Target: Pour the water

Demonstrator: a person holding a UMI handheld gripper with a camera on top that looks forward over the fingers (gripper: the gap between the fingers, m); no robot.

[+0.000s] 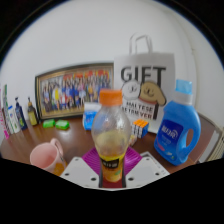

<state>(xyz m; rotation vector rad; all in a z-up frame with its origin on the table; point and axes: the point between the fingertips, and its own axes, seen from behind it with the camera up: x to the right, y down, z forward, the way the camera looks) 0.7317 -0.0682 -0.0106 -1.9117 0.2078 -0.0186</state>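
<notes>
So the claw (112,172) has hold of a clear plastic bottle (111,135) with an orange cap. It stands upright right between the two fingers (84,170), with the magenta pads (97,160) pressed against its lower body on both sides, so the fingers are closed in about as far as the bottle lets them. The bottle looks mostly clear up top, with a yellow-orange label low down; can't really tell how much liquid is in it.

At about 9 o'clock from the bottle, just beside the left finger, there's a pink cup (45,156) on the wooden table (22,148). Can't see into it.

At roughly 3 o'clock sits a big blue detergent jug (178,130) with a red cap. Behind the bottle, around 1 o'clock, is a white paper bag (146,88) printed "GIFT". Off at 10 o'clock a framed group photo (72,90) leans on the wall, with a few small bottles (18,115) further left and something green (57,124) lying in front of the frame.
</notes>
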